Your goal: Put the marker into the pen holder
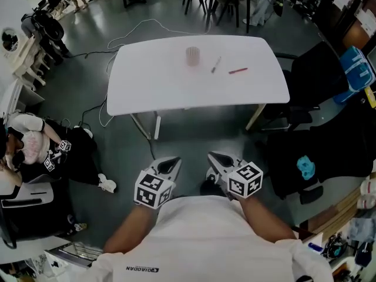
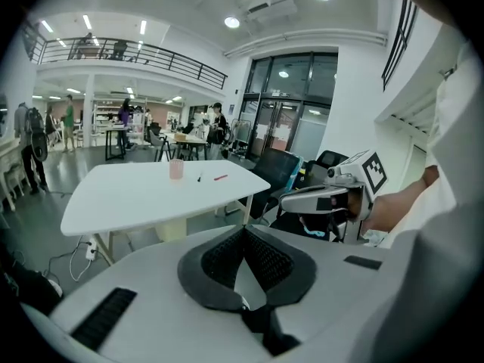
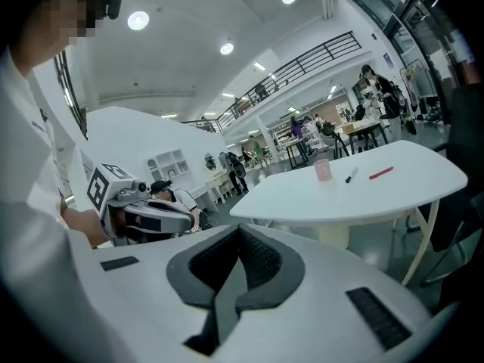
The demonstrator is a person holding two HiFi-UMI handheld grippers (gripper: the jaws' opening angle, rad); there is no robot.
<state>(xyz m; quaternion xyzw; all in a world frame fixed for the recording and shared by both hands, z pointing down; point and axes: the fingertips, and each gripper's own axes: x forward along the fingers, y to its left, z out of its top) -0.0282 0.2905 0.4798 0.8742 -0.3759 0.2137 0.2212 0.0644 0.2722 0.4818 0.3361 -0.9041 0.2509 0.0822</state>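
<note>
White table at upper centre of frame, well apart from left gripper and right gripper at lower centre: marker flat just right of pen holder, long axis steeply diagonal, nearer right side; both jaw pairs together, nothing held.

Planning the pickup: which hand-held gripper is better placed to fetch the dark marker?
Right, probably. Both are shut, empty and short of the table, but the marker lies right of the pen holder, nearer the right hand-held gripper than the left hand-held gripper.
</note>
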